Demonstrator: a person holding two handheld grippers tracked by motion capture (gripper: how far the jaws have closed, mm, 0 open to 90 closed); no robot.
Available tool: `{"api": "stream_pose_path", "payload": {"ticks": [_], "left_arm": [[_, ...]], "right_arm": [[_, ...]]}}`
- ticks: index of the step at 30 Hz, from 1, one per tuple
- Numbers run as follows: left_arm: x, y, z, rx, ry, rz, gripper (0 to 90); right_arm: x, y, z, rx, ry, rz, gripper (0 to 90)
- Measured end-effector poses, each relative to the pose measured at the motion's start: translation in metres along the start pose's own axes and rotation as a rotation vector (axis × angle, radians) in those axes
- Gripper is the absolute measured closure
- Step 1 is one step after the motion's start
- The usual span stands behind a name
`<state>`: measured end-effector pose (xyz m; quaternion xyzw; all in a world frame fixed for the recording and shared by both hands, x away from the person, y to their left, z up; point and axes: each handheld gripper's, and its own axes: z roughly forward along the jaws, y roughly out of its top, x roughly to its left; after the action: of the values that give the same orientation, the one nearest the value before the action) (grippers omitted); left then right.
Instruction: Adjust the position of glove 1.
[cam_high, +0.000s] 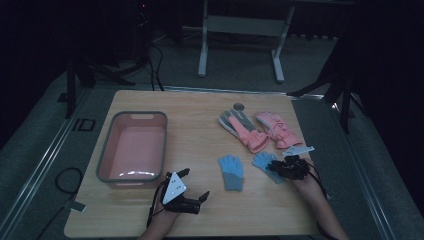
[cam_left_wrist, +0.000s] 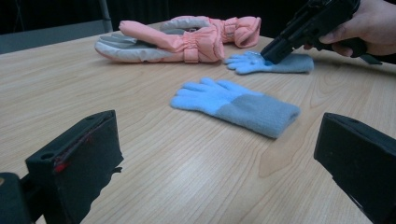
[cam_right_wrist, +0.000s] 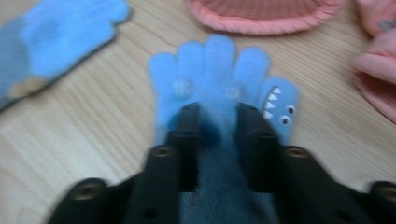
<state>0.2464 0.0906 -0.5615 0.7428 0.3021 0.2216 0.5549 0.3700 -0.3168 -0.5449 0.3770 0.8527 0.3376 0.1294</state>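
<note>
Two small blue knit gloves lie on the wooden table. My right gripper (cam_high: 273, 168) (cam_right_wrist: 217, 122) is down on the right-hand blue glove (cam_high: 261, 160) (cam_right_wrist: 210, 65), its jaws pinching a bunched fold of the palm just below the fingers. That glove's thumb carries a toothy face with eyes. The other blue glove (cam_high: 231, 171) (cam_left_wrist: 238, 105) lies flat and free to its left, with a grey cuff. My left gripper (cam_high: 196, 183) (cam_left_wrist: 217, 163) rests low near the table's front edge, open wide, with nothing between its jaws.
Two pink and grey winter gloves (cam_high: 245, 129) (cam_left_wrist: 168, 44) lie behind the blue ones, one (cam_high: 277, 130) to the right. A pink tub with a grey rim (cam_high: 107, 150) stands at the left. A white tag (cam_high: 299, 149) lies near my right hand.
</note>
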Motion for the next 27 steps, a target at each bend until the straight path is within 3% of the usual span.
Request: {"api": "stream_pose_path", "payload": {"ticks": [3, 5, 6, 8, 10, 14, 16, 19, 22, 27], "left_arm": [[0.0, 0.0, 0.0, 0.0, 0.0, 0.001, 0.8], [0.0, 0.0, 0.0, 0.0, 0.0, 0.001, 0.7], [0.0, 0.0, 0.0, -0.001, 0.001, -0.001, 0.7], [0.0, 0.0, 0.0, -0.002, 0.001, -0.003, 0.7], [0.0, 0.0, 0.0, -0.002, 0.002, -0.002, 0.7], [-0.001, 0.0, 0.0, -0.004, 0.005, 0.006, 0.7], [-0.001, 0.0, 0.0, -0.003, 0.006, 0.007, 0.7], [0.0, 0.0, 0.0, -0.003, 0.007, 0.0, 0.7], [0.0, 0.0, 0.0, -0.003, 0.006, 0.001, 0.7], [0.0, 0.0, 0.0, -0.002, 0.007, -0.001, 0.8]], "right_arm": [[0.01, 0.002, 0.001, 0.015, -0.065, -0.017, 83.6], [0.012, 0.003, 0.001, 0.018, -0.081, -0.011, 83.6], [0.017, 0.003, 0.001, 0.019, -0.119, 0.039, 85.8], [0.024, 0.006, -0.004, 0.022, -0.167, 0.079, 86.2], [0.031, 0.01, -0.015, 0.023, -0.221, 0.155, 86.3], [0.046, 0.018, -0.037, -0.042, -0.242, 0.265, 86.5], [0.05, 0.02, -0.043, -0.056, -0.258, 0.27, 86.5], [0.06, 0.021, -0.056, -0.093, -0.346, 0.329, 86.7], [0.066, 0.016, -0.061, -0.119, -0.362, 0.389, 86.8], [0.068, 0.011, -0.066, -0.132, -0.396, 0.42, 86.8]]}}
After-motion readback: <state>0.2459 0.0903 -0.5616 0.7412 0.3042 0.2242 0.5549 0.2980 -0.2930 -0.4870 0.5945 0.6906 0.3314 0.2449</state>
